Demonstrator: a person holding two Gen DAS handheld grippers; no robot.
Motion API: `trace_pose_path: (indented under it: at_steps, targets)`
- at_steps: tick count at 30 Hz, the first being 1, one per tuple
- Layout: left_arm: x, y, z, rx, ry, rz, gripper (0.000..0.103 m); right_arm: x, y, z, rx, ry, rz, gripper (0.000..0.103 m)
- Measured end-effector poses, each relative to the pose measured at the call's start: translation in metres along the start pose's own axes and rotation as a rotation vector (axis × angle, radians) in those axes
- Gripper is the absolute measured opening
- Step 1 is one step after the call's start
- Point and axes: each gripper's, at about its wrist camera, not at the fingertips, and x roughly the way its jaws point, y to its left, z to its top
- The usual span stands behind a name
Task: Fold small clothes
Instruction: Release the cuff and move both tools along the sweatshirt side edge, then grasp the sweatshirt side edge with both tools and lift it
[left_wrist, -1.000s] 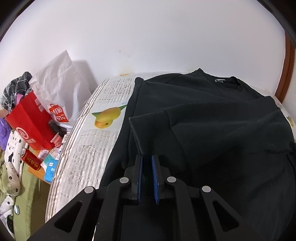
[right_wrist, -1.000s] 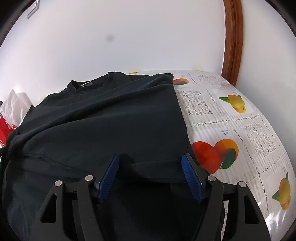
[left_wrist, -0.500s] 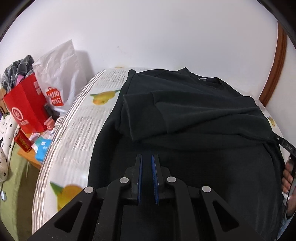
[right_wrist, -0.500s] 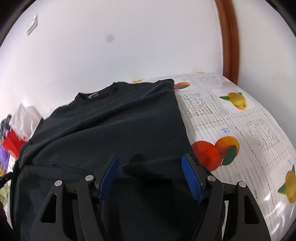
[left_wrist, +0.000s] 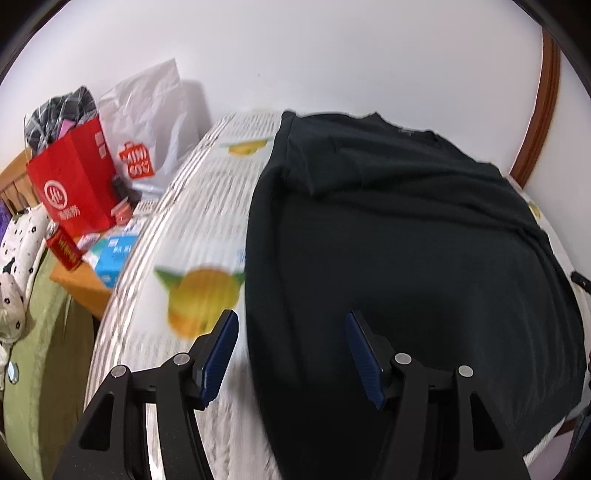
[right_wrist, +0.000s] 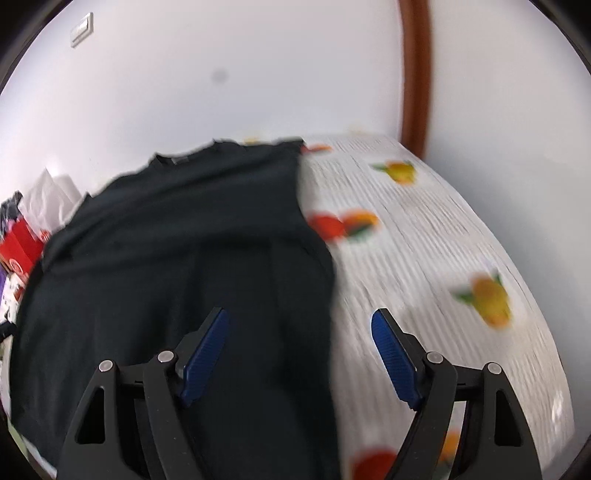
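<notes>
A black sweatshirt (left_wrist: 406, 240) lies flat on the fruit-print desk (left_wrist: 192, 229), sleeves folded across its chest, collar toward the far edge. The left claw (left_wrist: 291, 354) is opening over its left hem corner, gripping nothing. The right claw (right_wrist: 299, 354) is opening wide above the right hem edge, also empty.

A plain white wall (left_wrist: 332, 55) stands behind the surface (right_wrist: 424, 258), which wears a white cloth with pictures of oranges and lemons. Right of the surface, a brown wooden strip (right_wrist: 415, 74) runs up the wall, and high on the wall to the left sits a small white switch (right_wrist: 82, 28). Left of the surface are a red paper bag (left_wrist: 74, 184), a white plastic bag (left_wrist: 147, 118), small boxes on a low wooden stand (left_wrist: 79, 284) and a green cover (left_wrist: 40, 350).
</notes>
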Motion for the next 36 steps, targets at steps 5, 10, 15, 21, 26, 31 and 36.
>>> trace_pose_path:
  at_steps: [5, 10, 15, 21, 26, 31, 36]
  targets:
    - [-0.005, 0.004, -0.025, 0.009, 0.033, -0.021, 0.058, -0.013, -0.022, -0.055, 0.040, 0.075, 0.019, 0.079]
    - [-0.011, -0.004, -0.047, 0.019, 0.013, -0.026, 0.058, -0.027, -0.013, -0.083, 0.049, 0.034, 0.047, 0.078]
    - [-0.012, -0.020, -0.054, 0.048, -0.022, -0.007, 0.054, -0.023, 0.021, -0.087, -0.006, 0.026, 0.006, 0.062]
    - [-0.013, -0.023, -0.050, 0.053, -0.014, -0.023, 0.010, -0.016, 0.036, -0.078, 0.011, 0.024, 0.033, 0.013]
    - [-0.027, -0.017, -0.051, 0.040, -0.007, -0.043, 0.007, -0.029, 0.017, -0.079, 0.067, 0.018, 0.110, 0.009]
    - [-0.061, -0.003, -0.053, -0.008, -0.052, -0.177, 0.007, -0.066, -0.010, -0.081, 0.097, -0.024, 0.195, 0.008]
    - [-0.095, 0.003, -0.051, -0.051, -0.117, -0.263, 0.007, -0.098, -0.016, -0.082, 0.072, -0.084, 0.204, 0.007]
